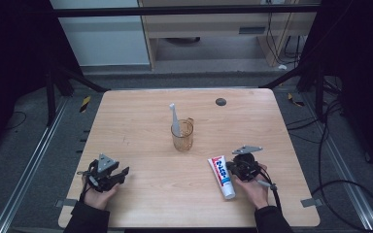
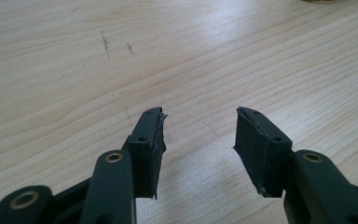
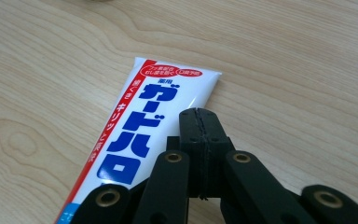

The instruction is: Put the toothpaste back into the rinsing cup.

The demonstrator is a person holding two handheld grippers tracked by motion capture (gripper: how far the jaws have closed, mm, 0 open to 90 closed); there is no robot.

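Wooden table (image 1: 141,145) — white toothpaste tube (image 1: 221,176), blue lettering.

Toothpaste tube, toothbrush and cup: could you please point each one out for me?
Toothpaste tube (image 3: 135,121), right gripper view, on its printed face.
Toothbrush (image 1: 174,118), high view, on its upright handle.
Cup (image 1: 182,138), high view, on its clear side wall.

The lower end of the toothpaste tube (image 3: 135,140) is hidden behind the right gripper (image 3: 199,116) and cut off at the bottom edge toward 7 o'clock, so its cap is not seen there. The small print on the tube (image 1: 222,176) cannot be read from the high view. The lower part of the toothbrush (image 1: 175,121) is blurred through the cup (image 1: 182,136). A sliver of something at 1 o'clock (image 2: 319,1) is cut off by the top edge.
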